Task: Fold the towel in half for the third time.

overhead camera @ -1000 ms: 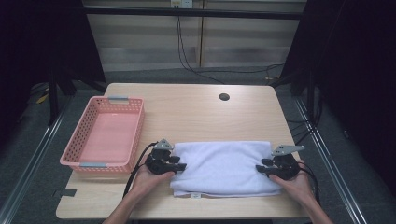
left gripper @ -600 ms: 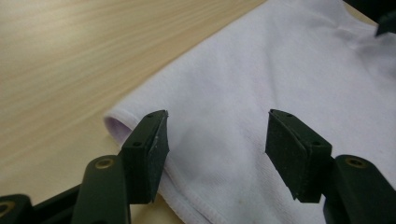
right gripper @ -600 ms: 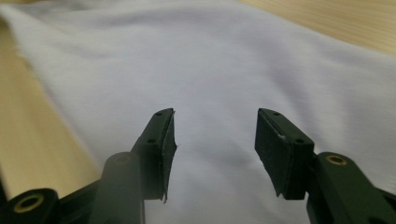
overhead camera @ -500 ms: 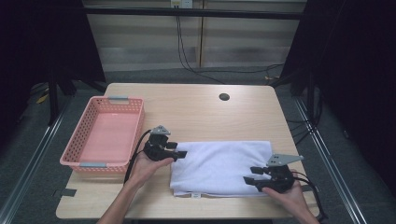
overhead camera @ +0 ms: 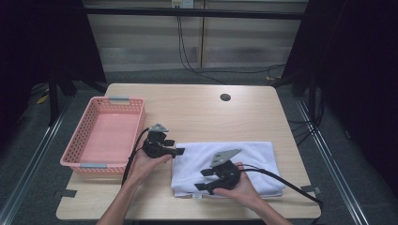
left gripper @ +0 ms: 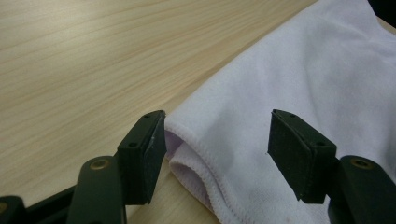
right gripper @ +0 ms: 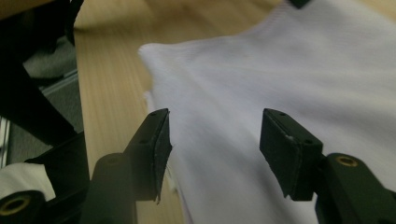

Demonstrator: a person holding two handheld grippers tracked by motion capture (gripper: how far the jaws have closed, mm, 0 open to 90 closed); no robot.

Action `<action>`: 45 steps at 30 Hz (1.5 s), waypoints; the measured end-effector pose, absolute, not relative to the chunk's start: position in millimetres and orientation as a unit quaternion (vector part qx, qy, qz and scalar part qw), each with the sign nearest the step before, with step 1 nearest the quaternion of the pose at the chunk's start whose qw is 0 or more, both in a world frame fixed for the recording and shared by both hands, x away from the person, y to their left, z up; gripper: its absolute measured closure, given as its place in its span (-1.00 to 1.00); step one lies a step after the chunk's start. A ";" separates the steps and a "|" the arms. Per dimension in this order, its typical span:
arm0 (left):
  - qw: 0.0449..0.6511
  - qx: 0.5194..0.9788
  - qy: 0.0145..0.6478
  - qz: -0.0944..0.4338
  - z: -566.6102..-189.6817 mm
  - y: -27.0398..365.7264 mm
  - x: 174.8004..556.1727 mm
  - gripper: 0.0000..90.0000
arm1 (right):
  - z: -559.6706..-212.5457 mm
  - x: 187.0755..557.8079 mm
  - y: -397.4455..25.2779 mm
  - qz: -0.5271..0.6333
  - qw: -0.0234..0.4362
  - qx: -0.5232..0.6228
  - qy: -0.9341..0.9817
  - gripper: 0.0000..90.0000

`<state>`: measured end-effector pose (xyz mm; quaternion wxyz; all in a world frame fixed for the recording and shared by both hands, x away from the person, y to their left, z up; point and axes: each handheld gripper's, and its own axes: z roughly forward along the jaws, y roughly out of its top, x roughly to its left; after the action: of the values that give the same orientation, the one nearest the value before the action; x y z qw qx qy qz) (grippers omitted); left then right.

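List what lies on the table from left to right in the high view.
Pink basket → left gripper → white towel.

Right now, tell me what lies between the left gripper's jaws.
The left gripper stands open around the white towel's hemmed corner, seen in the left gripper view.

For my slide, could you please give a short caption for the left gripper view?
Open left gripper poised at the hemmed corner of a folded white towel on a wooden table.
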<state>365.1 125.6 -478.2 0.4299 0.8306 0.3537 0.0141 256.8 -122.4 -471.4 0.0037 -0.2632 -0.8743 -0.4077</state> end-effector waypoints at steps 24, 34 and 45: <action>0.427 0.820 0.379 0.031 -482.3 130.5 375.3 -0.22 | -502.6 254.8 -70.9 -0.408 -0.022 -0.209 -0.889 -0.28; 0.415 0.814 0.406 0.026 -490.9 131.5 388.9 -0.28 | -503.4 248.6 -70.5 -0.393 -0.085 -0.192 -0.895 0.17; 0.393 0.837 0.381 0.014 -500.1 117.6 387.9 -0.23 | -500.0 260.1 -76.0 -0.393 -0.060 -0.247 -0.884 0.67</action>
<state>387.9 117.6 -500.1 0.3932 0.8365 0.3814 0.0141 260.1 -76.0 -500.0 -0.0596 -0.2468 -0.8839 -0.3928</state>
